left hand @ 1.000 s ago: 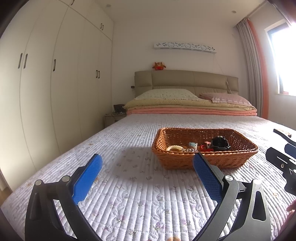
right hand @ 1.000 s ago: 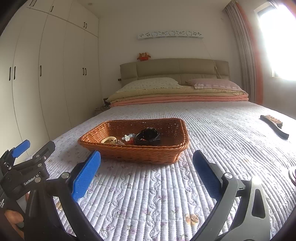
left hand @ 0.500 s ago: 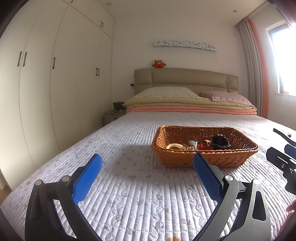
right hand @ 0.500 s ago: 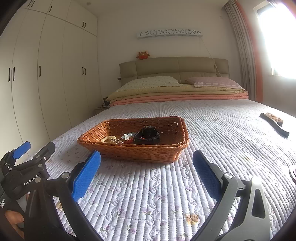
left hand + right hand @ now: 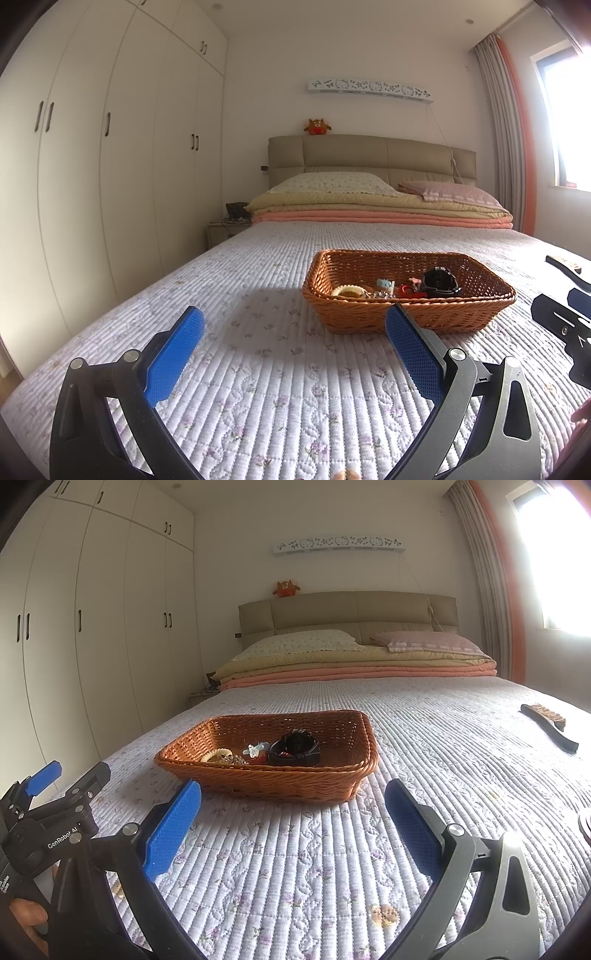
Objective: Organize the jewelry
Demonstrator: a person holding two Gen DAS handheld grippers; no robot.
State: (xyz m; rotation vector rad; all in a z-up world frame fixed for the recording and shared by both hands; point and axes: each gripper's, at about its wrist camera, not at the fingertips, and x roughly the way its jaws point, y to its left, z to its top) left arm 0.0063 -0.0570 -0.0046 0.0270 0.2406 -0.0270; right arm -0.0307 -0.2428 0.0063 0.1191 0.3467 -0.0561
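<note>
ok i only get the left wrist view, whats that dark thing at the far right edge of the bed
observer: A brush with a black handle and tan bristles, lying apart from the basket.
operator: right gripper holding anything
observer: No, the right gripper is open and empty, short of the basket.
operator: can you see my left one from there
observer: Yes, the left gripper shows at the lower left, with a hand below it.

Quilted bed; wicker basket; brush
</note>
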